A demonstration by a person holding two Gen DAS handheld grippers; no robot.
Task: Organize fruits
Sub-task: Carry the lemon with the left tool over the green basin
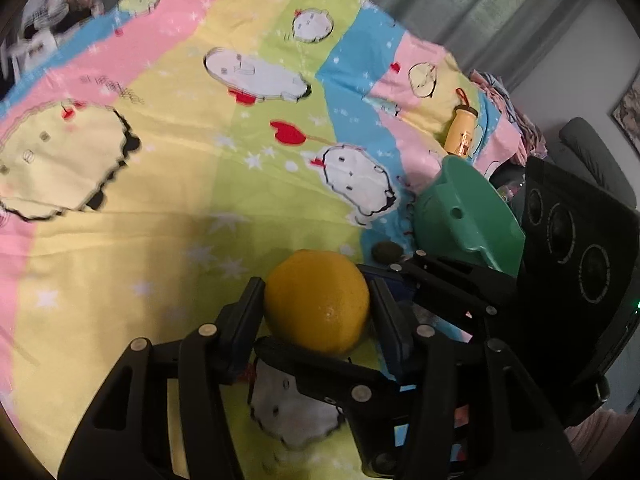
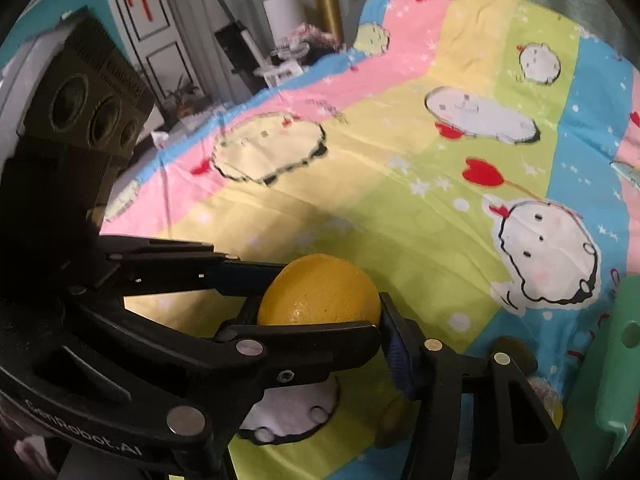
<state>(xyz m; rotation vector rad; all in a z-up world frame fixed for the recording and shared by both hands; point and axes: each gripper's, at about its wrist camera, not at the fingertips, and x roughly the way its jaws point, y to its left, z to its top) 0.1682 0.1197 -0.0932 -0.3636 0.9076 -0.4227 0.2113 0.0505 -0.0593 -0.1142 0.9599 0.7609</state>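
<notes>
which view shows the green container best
The left wrist view: the green container shows its rim, outer wall and a small hole, right of the orange. The right wrist view catches only a cropped sliver at its right edge.

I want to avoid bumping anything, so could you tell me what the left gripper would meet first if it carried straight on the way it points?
The left gripper already has its jaws on the yellow citrus fruit. Beyond that, the first thing is likely the striped cartoon bedsheet; the green container sits off to the right. Depth is unclear.
</notes>
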